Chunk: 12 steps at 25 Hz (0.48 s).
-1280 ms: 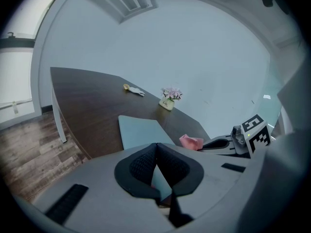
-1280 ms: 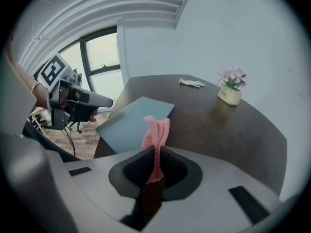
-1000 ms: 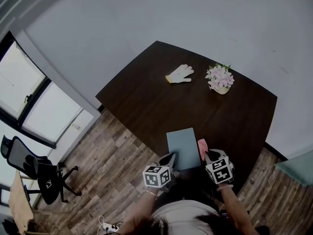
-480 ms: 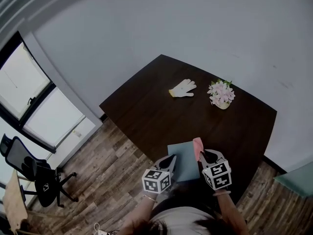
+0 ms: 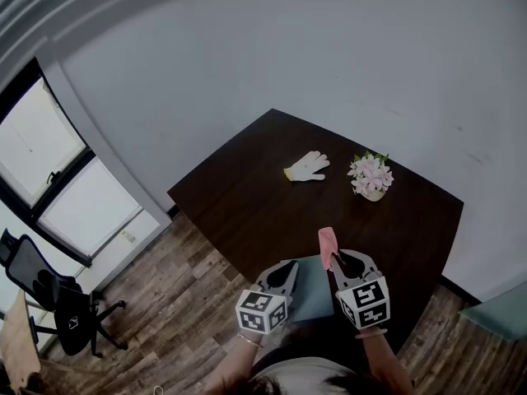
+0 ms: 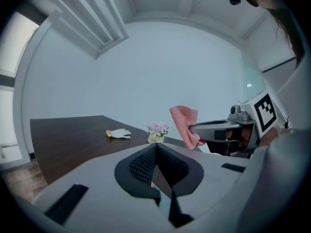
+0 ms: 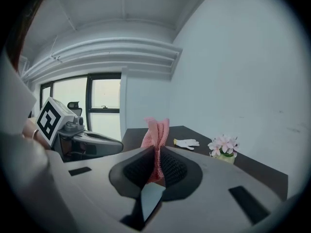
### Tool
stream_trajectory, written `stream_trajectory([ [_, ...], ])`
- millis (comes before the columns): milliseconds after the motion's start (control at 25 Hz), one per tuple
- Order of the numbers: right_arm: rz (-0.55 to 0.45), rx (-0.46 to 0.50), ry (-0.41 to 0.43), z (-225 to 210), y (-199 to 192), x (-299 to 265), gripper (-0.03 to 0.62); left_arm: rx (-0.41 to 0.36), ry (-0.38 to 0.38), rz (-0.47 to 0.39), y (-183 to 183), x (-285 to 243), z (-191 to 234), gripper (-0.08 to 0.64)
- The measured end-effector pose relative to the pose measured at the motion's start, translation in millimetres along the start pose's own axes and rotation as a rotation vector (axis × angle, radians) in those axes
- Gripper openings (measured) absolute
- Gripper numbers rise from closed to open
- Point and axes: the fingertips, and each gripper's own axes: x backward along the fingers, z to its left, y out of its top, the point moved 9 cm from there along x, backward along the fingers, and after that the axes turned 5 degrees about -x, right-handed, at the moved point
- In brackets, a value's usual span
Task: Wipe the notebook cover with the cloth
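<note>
Head view: dark surface (image 5: pixel 247 196) with the teal notebook (image 5: pixel 313 290) lying flat at the near edge, right between the two tongs. A white glove (image 5: pixel 306 165) and a little pot of pink flowers (image 5: pixel 370 175) sit at the far side, well apart from it.
Right tongs (image 7: pixel 156 152): clamped tight on the pink cloth (image 7: pixel 156 132), which pokes up out of the tips, held in the air above the notebook's right edge.
Left tongs (image 6: pixel 155 147): pads pressed together with nothing between them (only the left gripper view really shows this).
Gripper views only: a thin teal sliver of notebook shows below each closed pair of pads, and each view catches the other tongs from the side.
Hard to make out: the notebook's near half is hidden behind the tongs and their marker cubes, and I can't tell if the left tongs touch the cover.
</note>
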Motion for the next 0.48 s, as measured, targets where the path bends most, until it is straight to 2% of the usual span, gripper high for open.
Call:
stream_trajectory([
  [200, -0.043, 0.008, -0.011, -2.9, 16.6, 0.5, 0.038, -0.037, 0.003, -0.058, 28.5, -2.5, -0.1, 0.018],
  [480, -0.083, 0.001, -0.016, -0.3, 30.7, -3.0, 0.038, -0.083, -0.019, -0.098, 55.0, -5.3, 1.0, 0.018],
])
